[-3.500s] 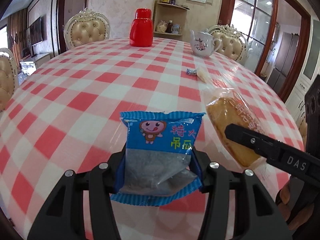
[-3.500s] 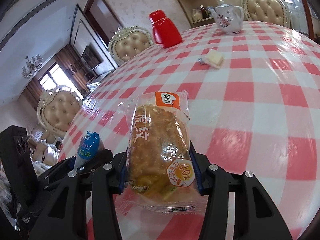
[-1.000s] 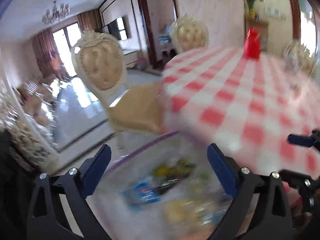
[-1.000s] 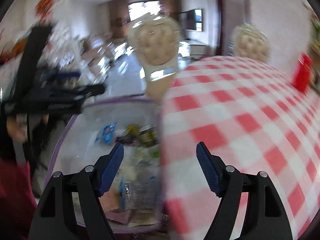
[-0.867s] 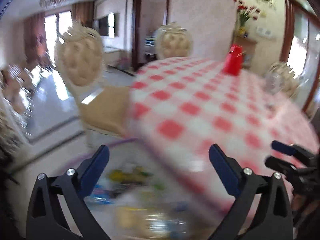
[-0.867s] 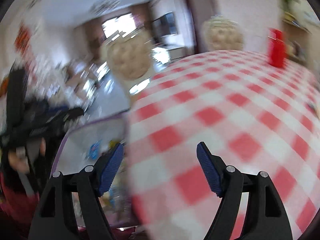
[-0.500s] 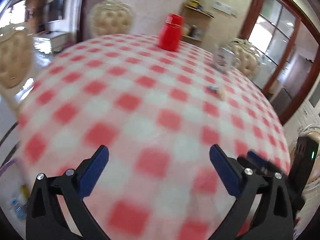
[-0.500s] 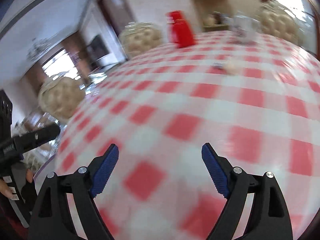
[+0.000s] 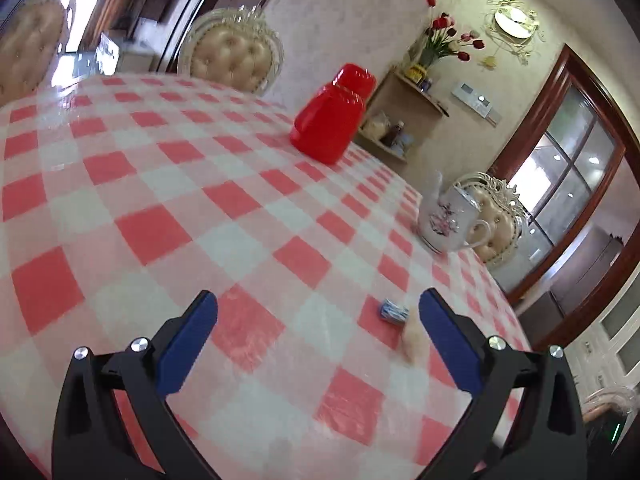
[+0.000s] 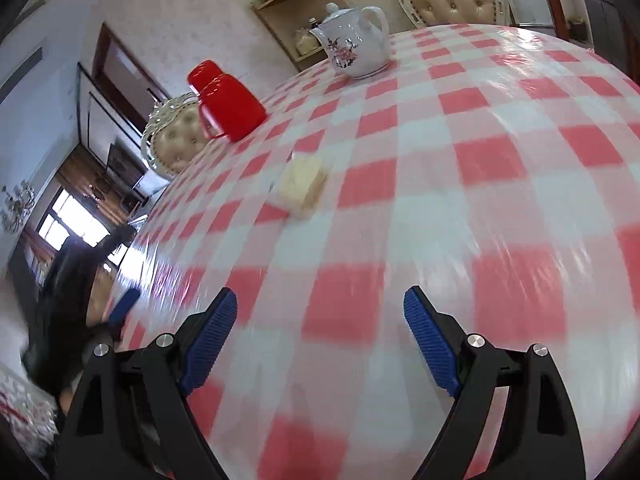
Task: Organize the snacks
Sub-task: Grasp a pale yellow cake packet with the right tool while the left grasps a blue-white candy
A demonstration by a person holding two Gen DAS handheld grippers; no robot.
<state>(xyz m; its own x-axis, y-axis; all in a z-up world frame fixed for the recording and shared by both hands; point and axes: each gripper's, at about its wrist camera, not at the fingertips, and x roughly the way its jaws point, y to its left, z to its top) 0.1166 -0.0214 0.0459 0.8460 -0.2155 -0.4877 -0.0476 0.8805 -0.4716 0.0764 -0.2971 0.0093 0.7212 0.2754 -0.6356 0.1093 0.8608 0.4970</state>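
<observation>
Two handheld grippers hover over a round table (image 9: 168, 184) covered in a red and white checked cloth. The left gripper (image 9: 318, 334) has its blue-padded jaws spread wide with nothing between them; the right gripper (image 10: 320, 338) is likewise wide apart and empty. Two snacks lie on the cloth: a small blue-wrapped sweet (image 9: 394, 312) just beside a pale wrapped cake (image 9: 412, 344) (blurred in the left view, clearer in the right view); both sit close to the left gripper's right finger, and well ahead of the right gripper. Farther back stand a red jug (image 9: 332, 124) and a white flowered teapot (image 9: 448, 220), well apart from each other; cream padded chairs (image 9: 232, 54) ring the table.
</observation>
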